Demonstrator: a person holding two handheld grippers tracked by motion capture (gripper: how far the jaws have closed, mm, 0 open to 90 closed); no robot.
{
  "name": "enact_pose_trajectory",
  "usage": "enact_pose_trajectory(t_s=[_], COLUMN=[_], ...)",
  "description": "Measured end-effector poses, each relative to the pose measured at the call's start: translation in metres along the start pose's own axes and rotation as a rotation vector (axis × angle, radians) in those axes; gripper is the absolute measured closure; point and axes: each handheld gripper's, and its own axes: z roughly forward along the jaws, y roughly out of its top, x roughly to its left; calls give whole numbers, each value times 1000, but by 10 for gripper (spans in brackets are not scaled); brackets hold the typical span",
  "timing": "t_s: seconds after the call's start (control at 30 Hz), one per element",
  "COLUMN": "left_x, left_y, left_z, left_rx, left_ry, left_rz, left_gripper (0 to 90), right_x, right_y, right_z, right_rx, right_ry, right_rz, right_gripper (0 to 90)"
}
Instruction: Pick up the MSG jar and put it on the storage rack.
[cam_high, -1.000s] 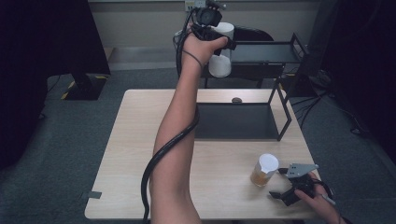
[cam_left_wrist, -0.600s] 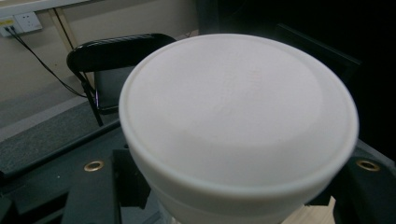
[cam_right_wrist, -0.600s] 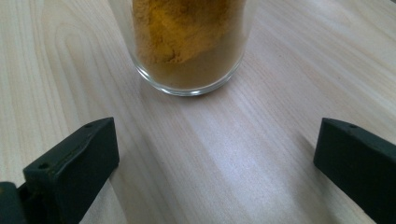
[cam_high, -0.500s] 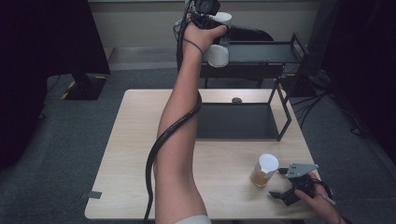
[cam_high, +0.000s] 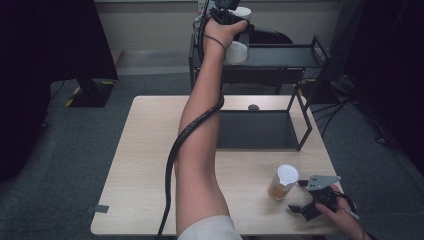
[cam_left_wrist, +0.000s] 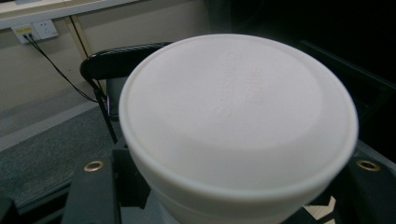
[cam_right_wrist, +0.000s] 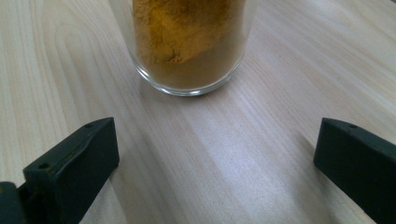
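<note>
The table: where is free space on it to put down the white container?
The table's whole left half, from the forearm to the left edge, is bare wood. A free strip also runs between the black rack and the glass jar. The front right corner is crowded: the jar and the right gripper sit close together. The left gripper holds the white container above the far shelf.

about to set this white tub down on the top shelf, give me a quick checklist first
1. Left gripper shut on the round white plastic tub: ok.
2. Tub over the black metal shelf: ok.
3. Landing spot under the tub free: cannot tell, tub hides it.
4. Right gripper open, on the light wooden table: ok.
5. Glass jar of orange powder upright, apart from the right jaws: ok.
</note>
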Motion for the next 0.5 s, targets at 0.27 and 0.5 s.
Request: enact_pose_trajectory(t_s=[0.27,0.5], left_x=[1,2], left_y=[1,-1], left_z=[8,14], left_rx=[3,5], left_ry=[15,22], left_rz=[-2,-3], left_gripper=[343,343], right_x=[0,0], right_y=[0,0], right_z=[0,0], right_rx=[0,0], right_ry=[0,0], right_rz=[0,0], right_gripper=[0,0])
